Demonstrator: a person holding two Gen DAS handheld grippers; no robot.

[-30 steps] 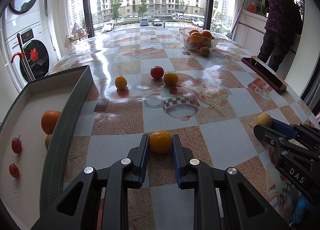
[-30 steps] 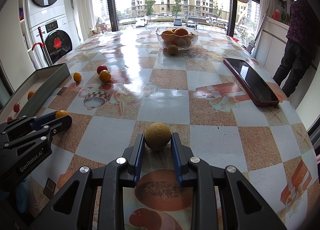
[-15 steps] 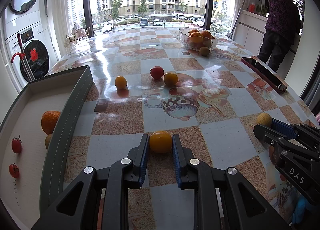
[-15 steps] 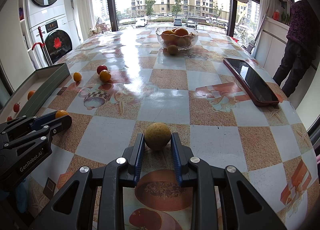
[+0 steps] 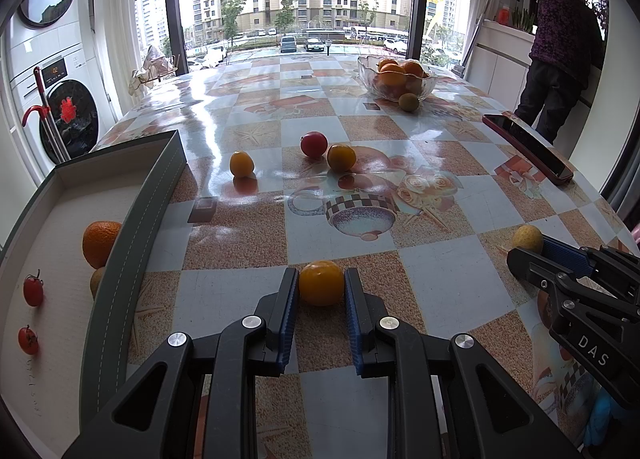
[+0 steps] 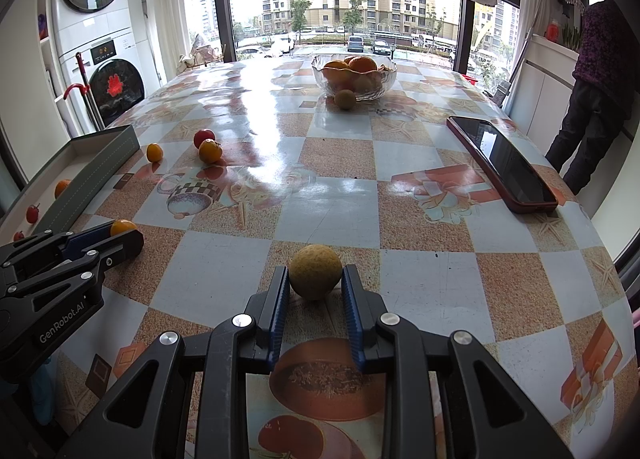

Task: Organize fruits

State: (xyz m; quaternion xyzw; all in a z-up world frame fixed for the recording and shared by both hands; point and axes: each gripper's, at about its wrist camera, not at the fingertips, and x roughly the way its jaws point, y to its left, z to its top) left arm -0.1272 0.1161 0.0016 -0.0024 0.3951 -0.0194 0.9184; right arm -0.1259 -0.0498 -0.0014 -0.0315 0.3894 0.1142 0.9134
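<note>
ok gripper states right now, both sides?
Left gripper: closed on the orange fruit.
Right gripper: closed on the yellow-brown fruit.

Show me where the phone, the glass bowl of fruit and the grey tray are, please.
phone [image 6: 502, 163], right wrist view, middle of its dark screen.
glass bowl [image 6: 376, 88], right wrist view, its clear front wall.
grey tray [image 5: 132, 235], left wrist view, its stitched side wall.

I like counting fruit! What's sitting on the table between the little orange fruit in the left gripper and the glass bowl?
In the left wrist view, between the orange fruit and the glass bowl lie a red fruit, an orange one touching it, and a brownish fruit by the bowl.
</note>
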